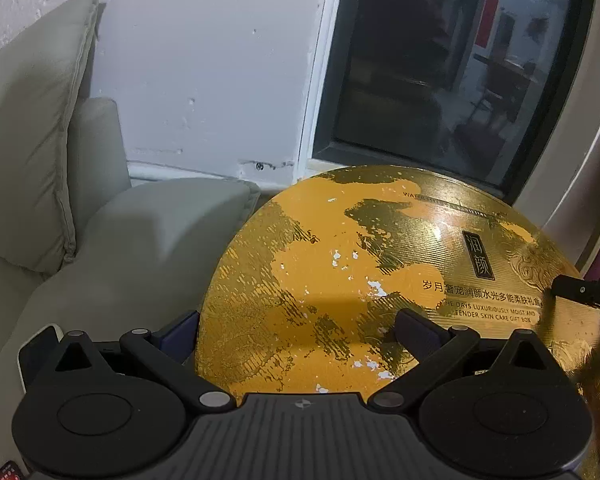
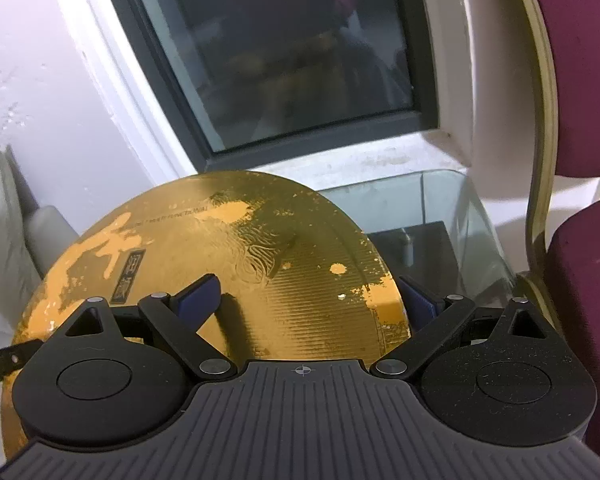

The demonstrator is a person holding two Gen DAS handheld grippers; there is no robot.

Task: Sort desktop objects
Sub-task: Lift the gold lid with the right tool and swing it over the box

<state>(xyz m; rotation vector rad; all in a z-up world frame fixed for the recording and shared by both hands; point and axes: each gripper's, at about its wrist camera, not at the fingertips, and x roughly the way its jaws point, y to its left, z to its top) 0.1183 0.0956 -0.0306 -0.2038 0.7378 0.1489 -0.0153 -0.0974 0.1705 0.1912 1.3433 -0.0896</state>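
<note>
A big round gold gift box (image 1: pixel 340 280) with worn orange patches and black lettering fills the middle of both views and hangs tilted in front of the window. My left gripper (image 1: pixel 298 332) is shut on its left rim, with one finger (image 1: pixel 416 330) on the top face and the other finger (image 1: pixel 180 334) behind the edge. My right gripper (image 2: pixel 308 300) clamps the right rim of the gift box (image 2: pixel 220 248) the same way: one finger (image 2: pixel 198 298) lies on top and the other sits past the edge. The right gripper's tip (image 1: pixel 580 292) shows at the box's far side.
A grey sofa (image 1: pixel 140 240) with a cushion (image 1: pixel 32 140) lies to the left, with a phone (image 1: pixel 40 350) on it. A dark window (image 2: pixel 280 60) is set in the white wall ahead. To the right stand a glass table (image 2: pixel 440 208) and a maroon chair (image 2: pixel 580 260).
</note>
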